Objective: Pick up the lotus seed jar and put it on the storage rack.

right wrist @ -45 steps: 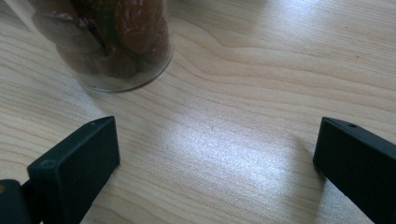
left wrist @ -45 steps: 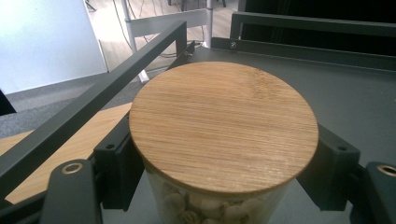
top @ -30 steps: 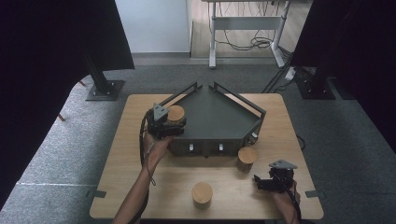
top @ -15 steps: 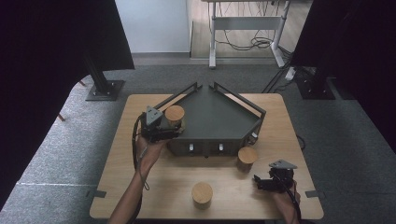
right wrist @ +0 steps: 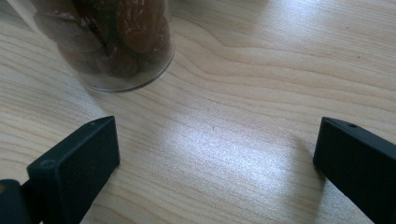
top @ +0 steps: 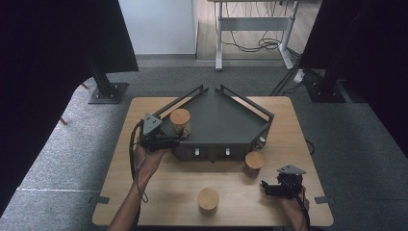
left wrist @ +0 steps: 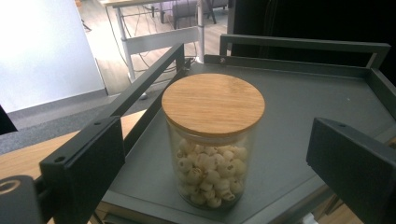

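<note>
One lidded jar (left wrist: 212,140) stands between the left tongs' (left wrist: 224,158) spread jaws.

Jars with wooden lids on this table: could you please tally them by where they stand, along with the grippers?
Jar on the grey tray: 1
Jars on the wooden table: 2
Grippers: 2, left gripper and right gripper
Total: 5

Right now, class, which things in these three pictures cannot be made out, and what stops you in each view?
- Right gripper view: the jar of brown pieces is cut off by the top edge, so its lid and height are unseen.
- High view: the contents of the two jars on the table are too small to tell.
- Left gripper view: the foot of the jar on the tray is partly blurred; the left gripper jaws run off the bottom edge.
</note>
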Demonstrator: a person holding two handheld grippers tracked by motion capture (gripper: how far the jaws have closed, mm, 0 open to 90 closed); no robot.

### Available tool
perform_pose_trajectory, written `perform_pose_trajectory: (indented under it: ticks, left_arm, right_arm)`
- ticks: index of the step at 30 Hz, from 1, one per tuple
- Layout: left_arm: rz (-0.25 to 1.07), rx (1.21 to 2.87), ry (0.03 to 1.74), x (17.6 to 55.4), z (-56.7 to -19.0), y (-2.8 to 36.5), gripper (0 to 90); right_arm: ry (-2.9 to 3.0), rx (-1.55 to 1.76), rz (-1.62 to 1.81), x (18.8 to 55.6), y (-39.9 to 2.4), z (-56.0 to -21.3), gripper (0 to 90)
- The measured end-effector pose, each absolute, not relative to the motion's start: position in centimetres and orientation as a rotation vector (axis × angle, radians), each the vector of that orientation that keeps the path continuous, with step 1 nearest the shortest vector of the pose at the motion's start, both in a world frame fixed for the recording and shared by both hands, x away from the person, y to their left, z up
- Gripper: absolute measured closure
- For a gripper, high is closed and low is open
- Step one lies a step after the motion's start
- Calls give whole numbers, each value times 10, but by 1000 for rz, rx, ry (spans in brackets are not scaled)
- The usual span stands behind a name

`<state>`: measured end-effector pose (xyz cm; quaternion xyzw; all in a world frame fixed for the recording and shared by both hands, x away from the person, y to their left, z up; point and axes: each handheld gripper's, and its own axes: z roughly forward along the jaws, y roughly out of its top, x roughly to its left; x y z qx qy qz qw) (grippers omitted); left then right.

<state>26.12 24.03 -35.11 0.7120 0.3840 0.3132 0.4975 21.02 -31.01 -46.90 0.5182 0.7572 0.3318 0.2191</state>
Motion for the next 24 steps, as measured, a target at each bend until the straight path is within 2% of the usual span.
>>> perform_pose_trajectory:
  ticks: [24]
  left_arm:
    - [733,1727,902,224,-361,257,40]
  right_arm:
    - [2094,1437,919,210,-310,-469,0]
